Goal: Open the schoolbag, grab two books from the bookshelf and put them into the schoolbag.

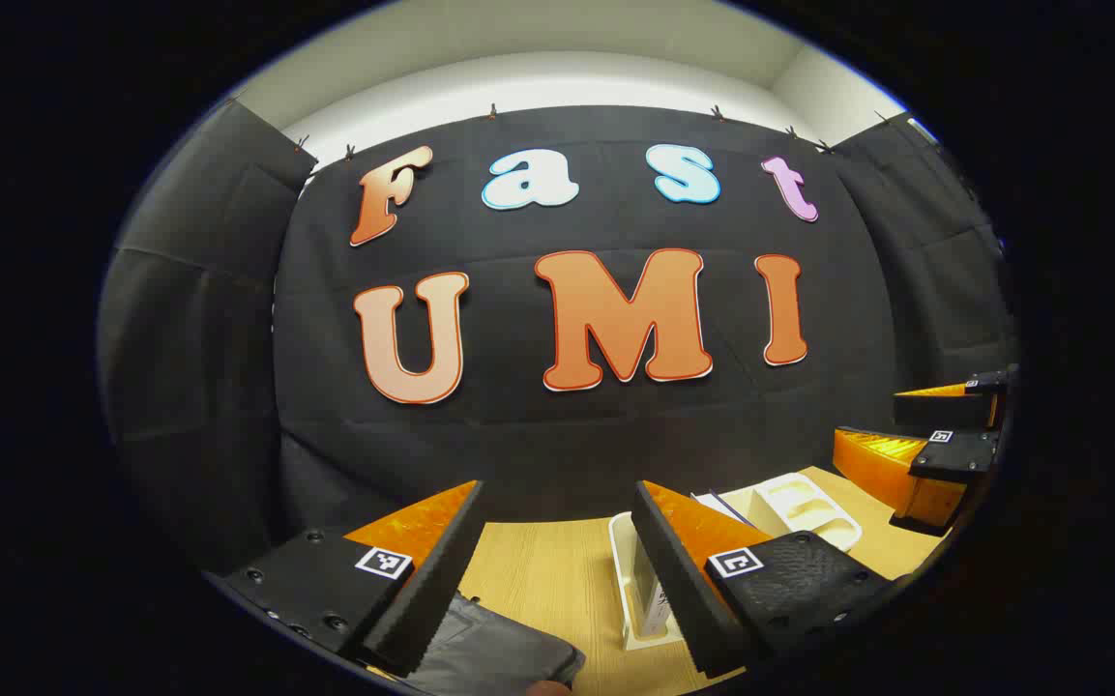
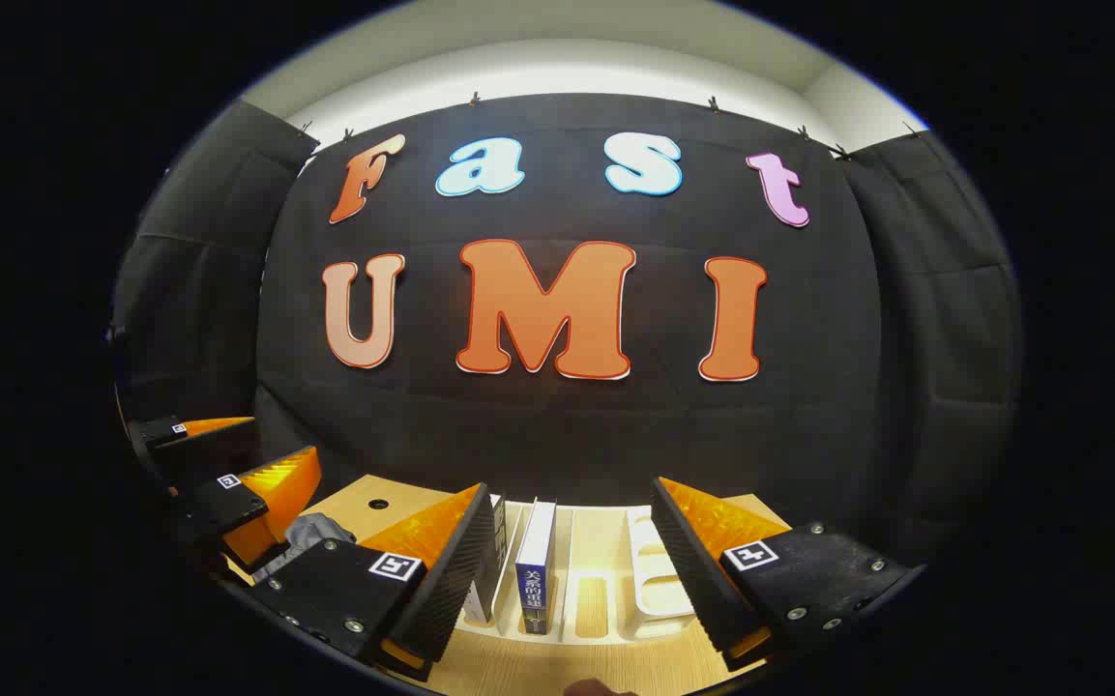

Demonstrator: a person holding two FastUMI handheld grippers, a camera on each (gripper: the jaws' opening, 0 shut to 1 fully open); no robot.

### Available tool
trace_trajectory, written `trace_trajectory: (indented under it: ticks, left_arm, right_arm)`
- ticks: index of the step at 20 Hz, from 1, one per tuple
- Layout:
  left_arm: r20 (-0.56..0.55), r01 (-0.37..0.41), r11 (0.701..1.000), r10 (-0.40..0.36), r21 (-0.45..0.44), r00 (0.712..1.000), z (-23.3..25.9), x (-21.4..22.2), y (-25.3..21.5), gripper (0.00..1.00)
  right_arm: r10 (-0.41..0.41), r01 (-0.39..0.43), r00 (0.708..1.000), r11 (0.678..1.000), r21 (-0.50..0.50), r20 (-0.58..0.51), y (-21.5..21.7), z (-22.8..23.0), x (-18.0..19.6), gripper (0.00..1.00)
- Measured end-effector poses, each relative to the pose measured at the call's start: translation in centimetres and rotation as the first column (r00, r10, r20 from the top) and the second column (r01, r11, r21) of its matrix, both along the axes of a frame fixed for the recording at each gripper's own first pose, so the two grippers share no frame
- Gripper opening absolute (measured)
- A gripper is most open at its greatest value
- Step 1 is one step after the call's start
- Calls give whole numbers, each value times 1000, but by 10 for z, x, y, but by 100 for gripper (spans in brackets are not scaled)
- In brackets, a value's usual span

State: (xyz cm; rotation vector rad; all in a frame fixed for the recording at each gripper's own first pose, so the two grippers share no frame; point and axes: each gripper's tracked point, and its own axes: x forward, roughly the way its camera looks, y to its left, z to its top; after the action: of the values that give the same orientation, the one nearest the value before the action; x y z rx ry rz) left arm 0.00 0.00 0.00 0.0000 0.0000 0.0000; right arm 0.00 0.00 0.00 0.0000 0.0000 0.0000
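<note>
1. The left claw [image 1: 557, 570] stood wide open above the worktop [image 1: 547, 580], with nothing between its fingers.
2. In the left gripper view, the dark grey bag [image 1: 489, 657] lay on the worktop at the bottom edge, just under the claw's left finger [image 1: 422, 580].
3. In that same view the white shelf [image 1: 789, 507] sat ahead and to the right on the worktop, partly hidden by the claw's right finger [image 1: 688, 561]. One end of it reached down beside that finger.
4. The right claw [image 2: 567, 565] was also wide open and held nothing.
5. In the right gripper view, the shelf [image 2: 654, 570] sat straight ahead between the fingers, on the worktop [image 2: 557, 667].
6. A blue-spined book [image 2: 535, 565] stood upright in one slot of the shelf. A second book [image 2: 487, 580] stood just to its left, partly behind the claw's left finger [image 2: 446, 570].
7. The slots to the right of the blue-spined book held no books.
8. Far off at the left of the right gripper view, the left claw [image 2: 228, 454] hung open, with a bit of the grey bag [image 2: 310, 532] below it.
9. At the right edge of the left gripper view, the right claw [image 1: 924, 425] also hung open, near the shelf.
</note>
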Motion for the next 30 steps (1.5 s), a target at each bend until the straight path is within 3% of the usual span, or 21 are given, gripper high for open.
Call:
trace_trajectory:
  ticks: [30]
  left_arm:
    - [21, -28, 998, 27, 48, 999, 2, 2, 10, 95]
  right_arm:
    - [0, 0, 1000, 1000, -12, -15, 0, -10, 1, 97]
